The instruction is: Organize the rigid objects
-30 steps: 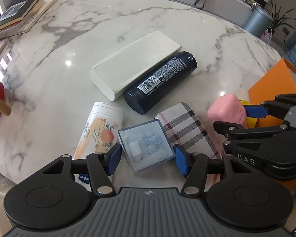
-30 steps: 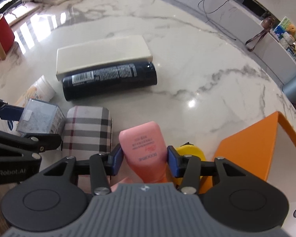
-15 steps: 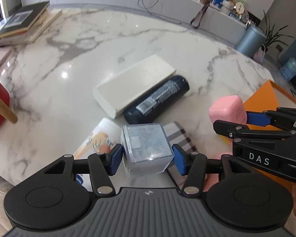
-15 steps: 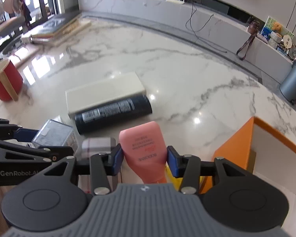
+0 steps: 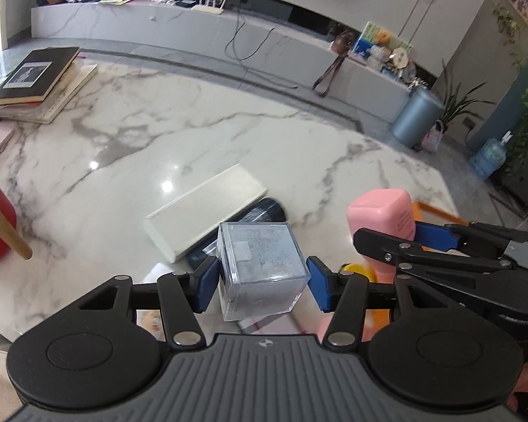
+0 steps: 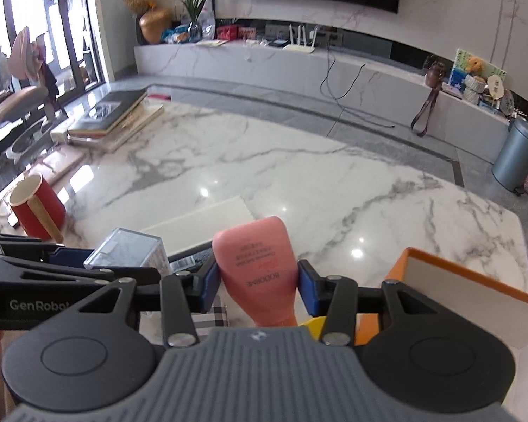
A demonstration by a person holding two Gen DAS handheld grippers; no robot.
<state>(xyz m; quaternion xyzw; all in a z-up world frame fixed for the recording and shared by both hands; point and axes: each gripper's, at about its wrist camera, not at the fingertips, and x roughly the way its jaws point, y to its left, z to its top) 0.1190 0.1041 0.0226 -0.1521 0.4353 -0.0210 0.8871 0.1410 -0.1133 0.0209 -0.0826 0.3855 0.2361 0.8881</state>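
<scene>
The tube (image 6: pixel 260 270) is pink. The little box (image 5: pixel 260 267) is see-through and grey. The table (image 5: pixel 228 140) is white with grey lines. The cup (image 6: pixel 35 207) is red.

Clear plastic cube (image 5: pixel 262 267) held aloft – pink tube (image 6: pixel 260 274) raised, crimp end forward

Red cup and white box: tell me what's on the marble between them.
Nothing: bare marble between the red cup and white box, shown in the right wrist view.

Dark bottle (image 5: pixel 264 211) mostly hidden behind clear cube box (image 5: pixel 260 263) and white box (image 5: pixel 207 216). Plaid case (image 6: pixel 213 316) mostly behind right gripper (image 6: pixel 257 286). Orange box (image 6: pixel 468 281) cut off at right edge. Pink tube (image 6: pixel 258 267) print blurred.
</scene>
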